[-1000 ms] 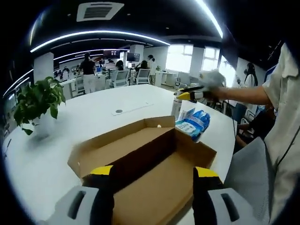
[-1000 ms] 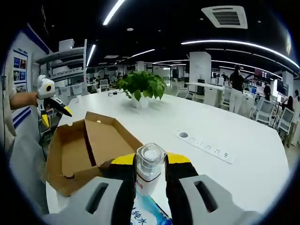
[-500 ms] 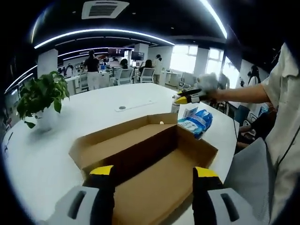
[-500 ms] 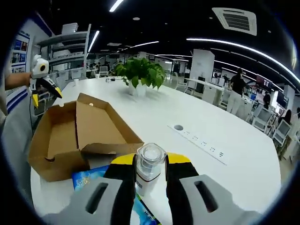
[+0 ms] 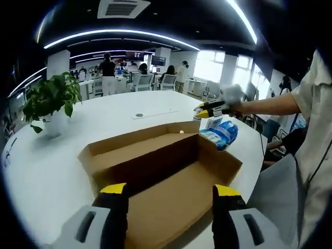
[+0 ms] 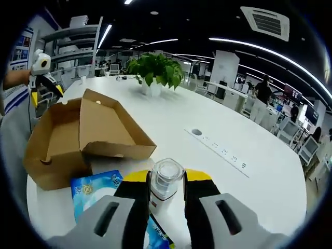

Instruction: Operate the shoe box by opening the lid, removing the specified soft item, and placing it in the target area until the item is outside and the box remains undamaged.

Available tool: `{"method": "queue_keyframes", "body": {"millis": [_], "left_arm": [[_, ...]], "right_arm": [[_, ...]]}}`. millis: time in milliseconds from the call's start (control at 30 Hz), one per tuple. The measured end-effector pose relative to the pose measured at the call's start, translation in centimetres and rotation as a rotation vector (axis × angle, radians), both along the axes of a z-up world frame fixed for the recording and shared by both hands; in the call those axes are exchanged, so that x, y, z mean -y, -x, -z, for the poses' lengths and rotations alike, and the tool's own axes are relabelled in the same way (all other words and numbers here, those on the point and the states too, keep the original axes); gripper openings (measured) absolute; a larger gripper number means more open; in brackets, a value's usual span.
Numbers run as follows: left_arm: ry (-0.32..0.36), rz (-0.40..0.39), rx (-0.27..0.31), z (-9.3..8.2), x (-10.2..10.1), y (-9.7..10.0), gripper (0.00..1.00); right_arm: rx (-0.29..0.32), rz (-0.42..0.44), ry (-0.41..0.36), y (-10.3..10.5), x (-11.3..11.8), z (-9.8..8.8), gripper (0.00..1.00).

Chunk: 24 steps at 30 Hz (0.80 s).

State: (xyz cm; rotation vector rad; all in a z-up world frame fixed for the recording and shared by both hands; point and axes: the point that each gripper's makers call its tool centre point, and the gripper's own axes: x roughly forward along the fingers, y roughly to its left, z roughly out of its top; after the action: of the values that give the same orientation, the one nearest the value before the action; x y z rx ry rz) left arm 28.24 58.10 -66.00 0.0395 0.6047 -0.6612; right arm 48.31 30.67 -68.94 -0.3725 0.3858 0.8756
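Legible text: none confirmed | blue packet [image 6: 93, 189]: printed marks present, too blurred to read in right gripper view | blue packet, left gripper view [image 5: 222, 133]: white label patch, characters not resolvable | cardboard box [image 5: 155, 166]: no print seen | wall posters [image 6: 18, 54]: too small to read

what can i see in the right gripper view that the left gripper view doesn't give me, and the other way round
Right gripper view: the clear-capped bottle clamped in the right hand-held gripper, and a power strip set in the table.

Left gripper view: the box's bare inside floor between the open left hand-held gripper's jaws.

Both: the open cardboard shoe box, blue soft pack, potted plant.
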Motion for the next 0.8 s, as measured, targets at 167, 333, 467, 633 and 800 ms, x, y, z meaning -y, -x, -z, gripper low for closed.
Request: {"method": "queue_keyframes", "body": {"millis": [167, 333, 467, 633, 800], "left_arm": [[-0.001, 0.004, -0.002, 0.15, 0.12, 0.05, 0.67], [-0.007, 0.013, -0.002, 0.16, 0.38, -0.05, 0.67], [-0.008, 0.02, 0.002, 0.07, 0.56, -0.19, 0.66], [-0.017, 0.018, 0.002, 0.14, 0.28, -0.33, 0.66], [-0.02, 0.011, 0.005, 0.17, 0.09, -0.39, 0.66]], "right_arm": [[-0.004, 0.0, 0.016, 0.27, 0.55, 0.07, 0.22], [-0.007, 0.015, 0.018, 0.41, 0.97, 0.08, 0.22], [-0.003, 0.021, 0.028, 0.6, 0.95, 0.07, 0.22], [-0.005, 0.056, 0.038, 0.61, 0.93, 0.1, 0.22], [0.0, 0.115, 0.045, 0.05, 0.88, 0.18, 0.22]]}}
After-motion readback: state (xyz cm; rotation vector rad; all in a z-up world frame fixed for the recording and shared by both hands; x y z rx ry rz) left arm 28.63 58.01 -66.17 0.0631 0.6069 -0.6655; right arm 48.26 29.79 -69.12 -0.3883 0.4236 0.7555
